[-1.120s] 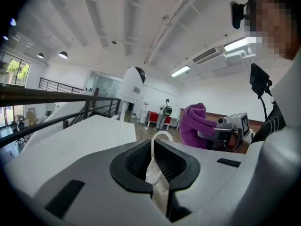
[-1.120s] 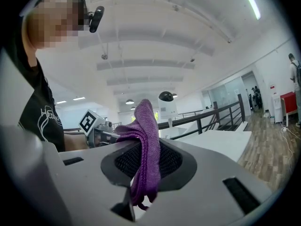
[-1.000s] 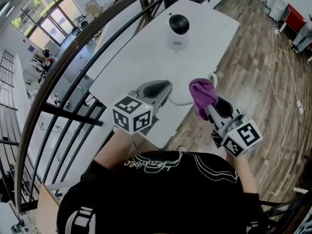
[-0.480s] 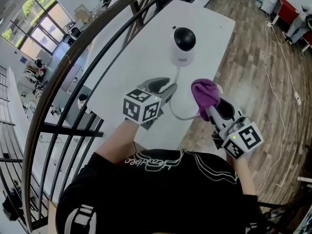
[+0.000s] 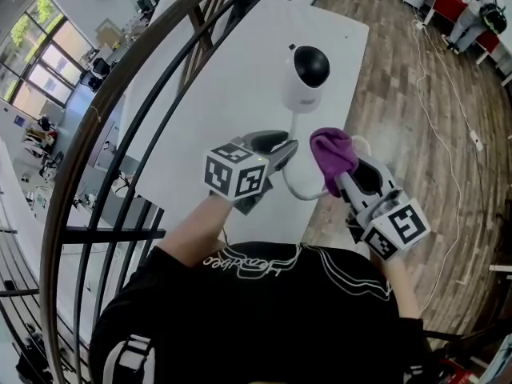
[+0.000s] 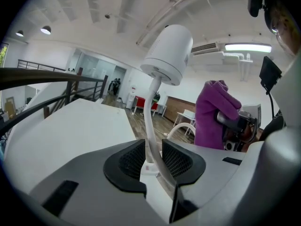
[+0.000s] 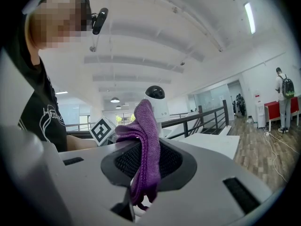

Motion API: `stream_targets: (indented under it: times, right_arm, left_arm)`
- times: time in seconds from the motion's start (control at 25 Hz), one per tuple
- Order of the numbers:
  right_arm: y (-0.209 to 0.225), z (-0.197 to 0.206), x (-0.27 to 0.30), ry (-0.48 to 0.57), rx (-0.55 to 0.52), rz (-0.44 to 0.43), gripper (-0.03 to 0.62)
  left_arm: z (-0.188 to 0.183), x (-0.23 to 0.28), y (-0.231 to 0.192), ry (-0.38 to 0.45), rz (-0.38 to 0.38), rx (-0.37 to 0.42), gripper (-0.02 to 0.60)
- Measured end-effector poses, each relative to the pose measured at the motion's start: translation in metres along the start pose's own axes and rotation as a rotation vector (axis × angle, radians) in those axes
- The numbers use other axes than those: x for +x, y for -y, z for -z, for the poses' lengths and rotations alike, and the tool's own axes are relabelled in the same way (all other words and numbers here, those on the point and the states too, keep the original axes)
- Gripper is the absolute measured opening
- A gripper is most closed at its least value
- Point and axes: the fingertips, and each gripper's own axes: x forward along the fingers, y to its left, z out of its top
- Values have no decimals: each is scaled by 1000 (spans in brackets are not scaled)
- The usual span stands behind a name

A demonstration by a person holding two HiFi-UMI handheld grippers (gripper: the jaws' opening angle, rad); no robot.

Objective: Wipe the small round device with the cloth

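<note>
Head view: small round device (image 5: 306, 74) is standing near the white surface's (image 5: 232, 70) right edge, with bare room spreading left of it. Nearer than the device, the left gripper's (image 5: 282, 149) jaws, having just been opening, are standing apart around its cable (image 5: 292, 125). The right gripper (image 5: 342, 176) is clamping the purple cloth (image 5: 334, 152), which is hiding its tips.

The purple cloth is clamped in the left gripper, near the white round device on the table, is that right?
Not quite. The purple cloth is clamped in the right gripper, as the right gripper view shows, near the white round device on the table. The left gripper, its jaws just opened, has only the device's cable between them.
</note>
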Motion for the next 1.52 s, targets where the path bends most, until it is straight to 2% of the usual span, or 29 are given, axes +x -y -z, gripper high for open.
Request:
stream_targets:
  times: [0.24,0.56,0.96,1.24,1.52]
  right_arm:
    - [-3,-3,4,6,-28,46,66]
    - [-12,-18,11,28,-132,103,66]
    - [-32,-67,31,47,-432,160,66]
    - [-40,-112,42,73,-685,266,66]
    - [-54,-139,58,31,-984,378,66]
  left_arm:
    - [-1,3,2,-5,48,-6,100]
    - [0,6,3,-19,73,-20,95]
    - [0,5,4,-18,92,-27,94]
    - [1,4,4,3,112,-68,91]
    - [-2,0,6,36,142,-96,89]
